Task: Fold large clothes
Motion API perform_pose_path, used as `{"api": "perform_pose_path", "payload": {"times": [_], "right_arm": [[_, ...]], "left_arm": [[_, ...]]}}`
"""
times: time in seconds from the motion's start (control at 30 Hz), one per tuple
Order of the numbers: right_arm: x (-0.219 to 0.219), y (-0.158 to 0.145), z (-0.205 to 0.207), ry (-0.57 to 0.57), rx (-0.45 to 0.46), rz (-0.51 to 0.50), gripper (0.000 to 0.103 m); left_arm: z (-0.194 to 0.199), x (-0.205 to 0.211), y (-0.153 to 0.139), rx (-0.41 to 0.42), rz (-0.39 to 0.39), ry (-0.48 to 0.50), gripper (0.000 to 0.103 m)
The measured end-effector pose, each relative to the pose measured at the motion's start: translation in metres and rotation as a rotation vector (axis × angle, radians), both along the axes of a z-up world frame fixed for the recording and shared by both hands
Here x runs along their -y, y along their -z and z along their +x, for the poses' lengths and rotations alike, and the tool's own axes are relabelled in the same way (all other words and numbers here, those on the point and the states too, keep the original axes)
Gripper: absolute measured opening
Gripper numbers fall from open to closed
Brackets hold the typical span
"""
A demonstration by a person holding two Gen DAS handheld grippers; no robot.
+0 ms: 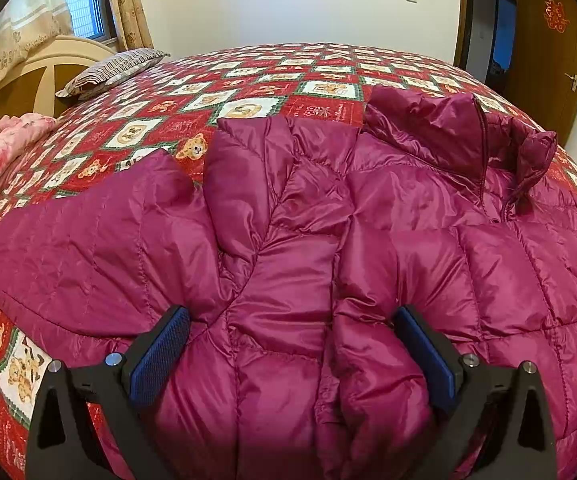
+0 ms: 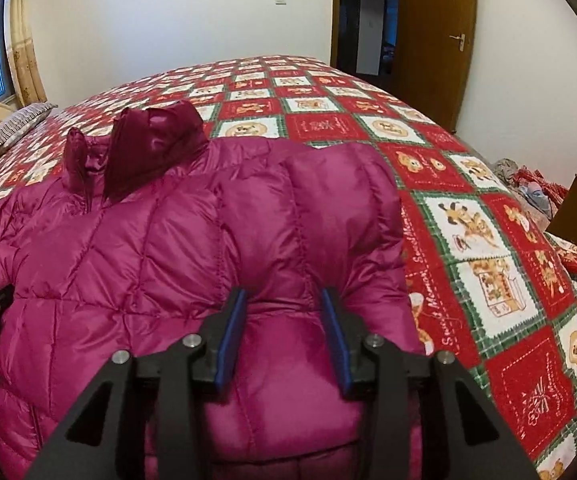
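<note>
On the bed (image 2: 468,240), over a red-and-white patchwork bedspread printed with little bears, lies a big magenta puffer jacket (image 1: 388,240), glossy and quilted in diamond stitching, taking up most of the near side. Its stand-up collar (image 1: 468,140) pokes up at the far edge with the zip line running down from it, and in the left wrist view a sleeve (image 1: 88,248) spreads flat to the left while a puffy fold bunches up in the middle. The left gripper (image 1: 292,336) sits low over the jacket with its blue-padded fingers spread wide, a broad swell of fabric bulging between them but not pinched. Over to the right gripper (image 2: 284,320): its fingers stand much closer together, a ridge of the jacket's folded edge rising between the blue pads; the fabric fills the gap, though whether the pads truly press it I cannot tell. That right edge of the jacket ends in a rounded, doubled-over hump just beside bare bedspread. A striped pillow (image 1: 112,70) rests at the far left corner.
</note>
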State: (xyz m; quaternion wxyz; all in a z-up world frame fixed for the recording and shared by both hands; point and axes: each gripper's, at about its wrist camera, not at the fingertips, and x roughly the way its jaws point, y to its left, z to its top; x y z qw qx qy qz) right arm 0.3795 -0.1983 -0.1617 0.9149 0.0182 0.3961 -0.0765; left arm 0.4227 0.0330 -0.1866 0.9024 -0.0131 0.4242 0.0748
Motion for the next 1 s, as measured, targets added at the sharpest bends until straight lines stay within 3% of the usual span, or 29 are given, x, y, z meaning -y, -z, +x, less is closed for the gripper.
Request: {"api": "perform_pose_path", "payload": {"times": [0.2,0.27,0.4,0.5,0.7,0.8,0.9,1.0], "right_arm": [[0.001,0.0,-0.001,-0.002,0.005,0.014,0.043],[0.003,0.0,-0.001,-0.007,0.01,0.029,0.045],[0.004,0.0,-0.001,-0.012,0.012,0.037,0.047],[0.003,0.0,-0.001,-0.014,0.012,0.034,0.048],[0.002,0.0,0.0,-0.014,0.012,0.032,0.048],[0.002,0.0,0.0,-0.015,0.01,0.027,0.048],[0.001,0.001,0.0,-0.015,0.009,0.021,0.049],[0.001,0.001,0.0,-0.015,0.008,0.016,0.049]], "left_arm": [[-0.002,-0.006,-0.007,-0.039,-0.018,0.04,0.102],[-0.014,-0.022,-0.021,0.006,-0.041,0.014,0.102],[-0.041,-0.094,-0.051,0.13,-0.111,-0.175,0.102],[-0.048,-0.161,-0.063,0.174,-0.11,-0.338,0.102],[-0.048,-0.286,-0.048,0.111,-0.073,-0.666,0.102],[-0.05,-0.319,-0.03,0.071,-0.114,-0.76,0.102],[-0.044,-0.341,-0.008,0.025,-0.204,-0.81,0.102],[-0.039,-0.335,-0.005,0.06,-0.159,-0.787,0.102]]}}
